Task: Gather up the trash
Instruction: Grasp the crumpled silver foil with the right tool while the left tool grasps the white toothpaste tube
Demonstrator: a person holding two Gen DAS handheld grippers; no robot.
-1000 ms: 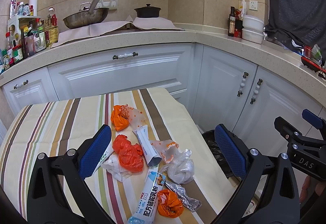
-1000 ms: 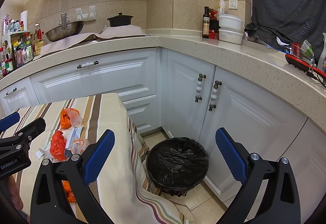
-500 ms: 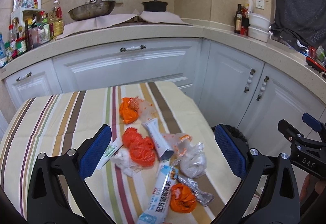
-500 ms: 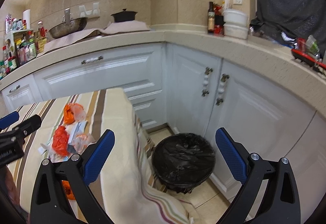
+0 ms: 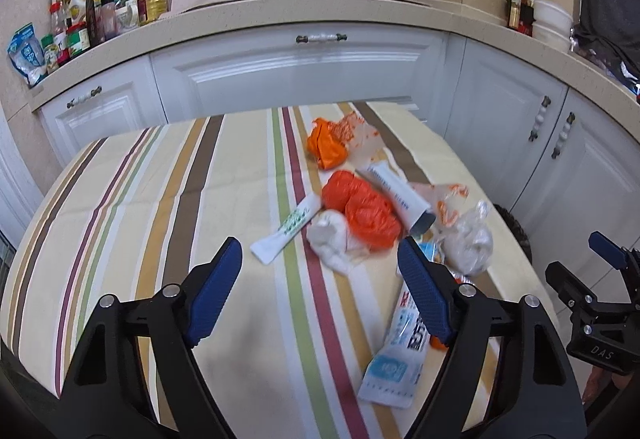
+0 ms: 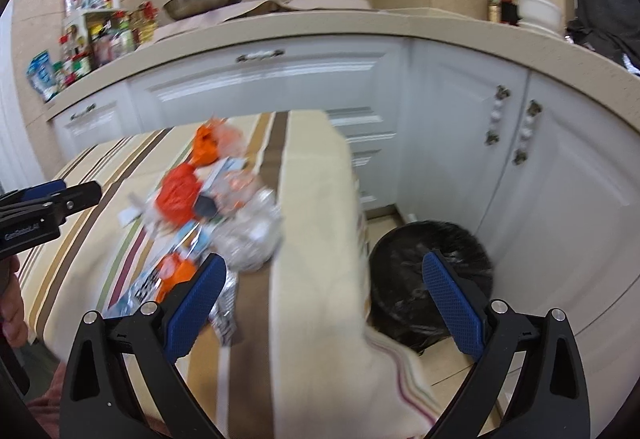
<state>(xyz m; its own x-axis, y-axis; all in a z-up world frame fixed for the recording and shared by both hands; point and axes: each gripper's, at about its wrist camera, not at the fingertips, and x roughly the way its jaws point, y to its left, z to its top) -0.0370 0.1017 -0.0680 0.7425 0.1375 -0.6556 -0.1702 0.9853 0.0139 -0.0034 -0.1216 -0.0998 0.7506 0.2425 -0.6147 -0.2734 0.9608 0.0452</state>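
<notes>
Trash is being shown heaped on the right half of a striped tablecloth (image 5: 168, 199): an orange bag (image 5: 326, 147) farthest back, a red-orange bag (image 5: 362, 207) in front of it, a white tube (image 5: 286, 229) to its left, a crumpled white wad (image 5: 332, 239) touching the red-orange bag, a clear plastic ball (image 5: 468, 243) on the right, and a blue-and-white packet (image 5: 400, 351) nearest the camera. The left gripper (image 5: 320, 295) is being held above the cloth just short of the white wad; its jaws have just been closing, yet nothing is being gripped between them. The right gripper (image 6: 324, 307) is being held wide apart and empty over the table's edge, with a black-lined bin (image 6: 432, 271) being seen on the floor beside the table. That view is being blurred.
</notes>
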